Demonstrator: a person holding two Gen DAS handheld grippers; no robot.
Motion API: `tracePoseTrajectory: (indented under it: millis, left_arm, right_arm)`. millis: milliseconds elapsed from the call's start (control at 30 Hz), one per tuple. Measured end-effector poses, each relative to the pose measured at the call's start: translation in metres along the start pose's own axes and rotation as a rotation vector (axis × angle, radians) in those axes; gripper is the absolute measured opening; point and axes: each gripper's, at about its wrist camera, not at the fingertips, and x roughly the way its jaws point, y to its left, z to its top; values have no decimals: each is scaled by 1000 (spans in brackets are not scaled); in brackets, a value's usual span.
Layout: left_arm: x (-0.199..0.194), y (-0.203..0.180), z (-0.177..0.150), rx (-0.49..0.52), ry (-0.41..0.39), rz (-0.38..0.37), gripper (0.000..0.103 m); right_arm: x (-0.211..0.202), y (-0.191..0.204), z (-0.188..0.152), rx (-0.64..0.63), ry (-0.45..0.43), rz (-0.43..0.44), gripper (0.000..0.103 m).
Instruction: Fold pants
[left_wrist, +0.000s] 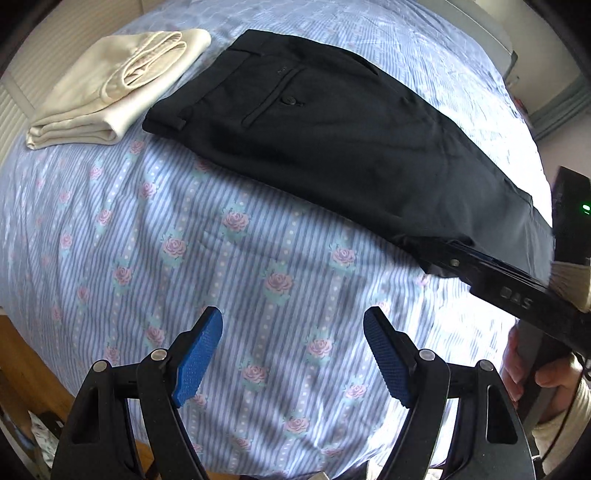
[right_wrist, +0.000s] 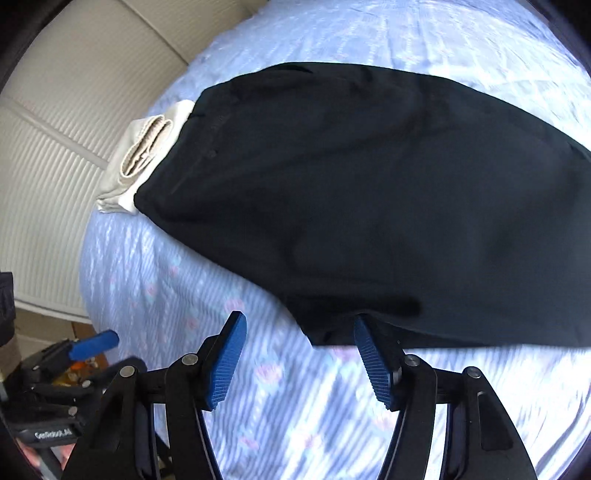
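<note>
The left claw (left_wrist: 293, 354) was wide open, with its two blue pads (left_wrist: 197, 360) far apart and nothing between them. It hung over the bed sheet (left_wrist: 229, 236), which was blue with stripes and little pink roses. The black pants (left_wrist: 332, 136) lay flat on the sheet, up ahead of the left claw and a bit to its right side. One back pocket with a button showed on top. A folded cream cloth (left_wrist: 110, 88) sat ahead and to the left of that claw, just beside the waist end of the pants. The right claw (right_wrist: 299, 358) was open too, and it held nothing. The near edge of the black pants (right_wrist: 369, 206) was just in front of it, close to the tip of its right pad (right_wrist: 373, 360), but I could not tell if they touched. The cream cloth (right_wrist: 142, 158) peeked out far ahead on the left, past the pants.
</note>
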Motion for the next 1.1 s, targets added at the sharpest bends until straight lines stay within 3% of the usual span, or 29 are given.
tracePoseTrajectory:
  millis: [300,600,767,867,967,1000,1100]
  left_arm:
    - [0,0,2,14,-2,28,78]
    - [2,3,2,19,11,25,78]
    - [2,7,0,5,11,29,78]
    - [0,9,0,-11,12,22,78]
    - [-4,9,1,-9,-4,28,78]
    - [-4,9,1,-7,-6,30,78]
    - [-5,13,1,-9,-9,30,78]
  right_arm:
    - [40,-12,-11,45,121,43,63]
    - [39,0,-13,-25,108,-22,61]
    - [7,22,6,-90,-57,-22,60]
    - [20,12,9,-52,-8,-13,60]
    - [37,4,5,-25,53,-36,41]
    - [39,3,4,-15,61,-57,30]
    - [30,8,1,-9,52,-55,19]
